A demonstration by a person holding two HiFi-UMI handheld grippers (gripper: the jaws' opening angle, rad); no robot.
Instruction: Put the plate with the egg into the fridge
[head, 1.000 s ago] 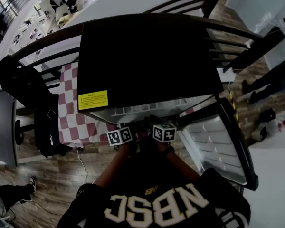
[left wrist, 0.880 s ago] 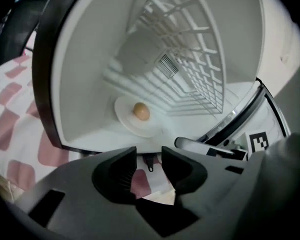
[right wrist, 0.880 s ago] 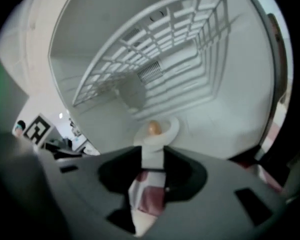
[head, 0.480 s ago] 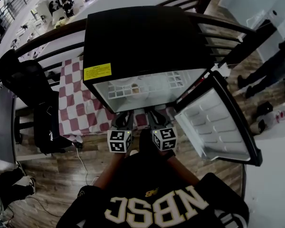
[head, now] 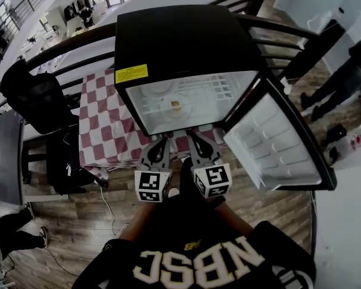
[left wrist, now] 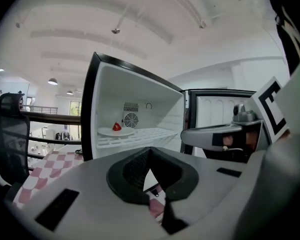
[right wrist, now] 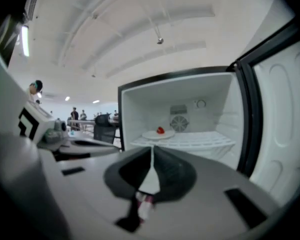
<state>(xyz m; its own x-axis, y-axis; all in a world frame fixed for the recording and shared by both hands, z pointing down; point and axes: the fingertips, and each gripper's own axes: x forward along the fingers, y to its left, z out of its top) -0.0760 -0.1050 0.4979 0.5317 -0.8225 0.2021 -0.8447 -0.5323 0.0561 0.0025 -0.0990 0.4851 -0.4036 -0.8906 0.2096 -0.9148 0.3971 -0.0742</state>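
The small black fridge (head: 186, 41) stands open on a table. A white plate (head: 171, 107) with the egg (head: 176, 106) rests on its wire shelf, at the left. In both gripper views the plate (left wrist: 115, 131) (right wrist: 158, 134) lies well ahead, and the egg (left wrist: 117, 127) (right wrist: 161, 130) looks reddish. My left gripper (head: 161, 142) (left wrist: 149, 154) and right gripper (head: 195, 136) (right wrist: 151, 156) hang side by side just before the fridge opening. Both are shut with nothing between the jaws. Neither touches the plate.
The fridge door (head: 277, 143) swings open to the right, with its white shelves facing me. A red-and-white checked cloth (head: 105, 128) covers the table under the fridge. A black chair (head: 39, 95) stands at the left. A dark railing runs behind. A person (head: 349, 71) stands at the far right.
Both grippers have drawn back from the fridge's front edge toward my body. The plate with the egg now shows on the shelf, alone.
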